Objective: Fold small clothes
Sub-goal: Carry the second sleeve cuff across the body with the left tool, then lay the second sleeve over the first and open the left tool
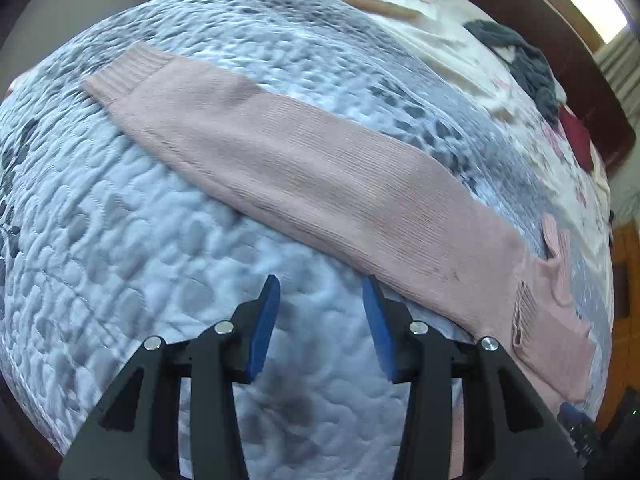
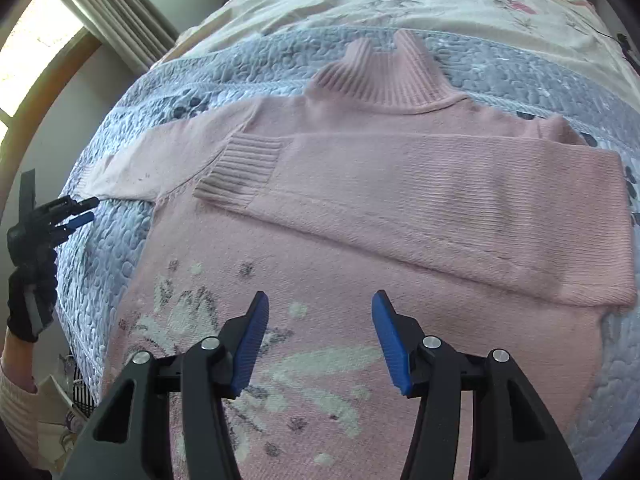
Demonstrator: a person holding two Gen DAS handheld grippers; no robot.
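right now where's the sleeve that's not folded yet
In the left wrist view the unfolded sleeve lies flat on the blue-grey quilt, running diagonally just beyond the open left gripper.

So, the count: one pink turtleneck sweater (image 2: 360,208) with two sleeves, one folded across the chest (image 2: 440,204) and one stretched out flat (image 1: 280,152). One quilted blue-grey bedspread (image 1: 120,260), one floral sheet (image 2: 400,4) at the far end. Two grippers, left (image 1: 322,280) and right (image 2: 320,298), both spread apart, and one gloved hand (image 2: 30,292) at far left.
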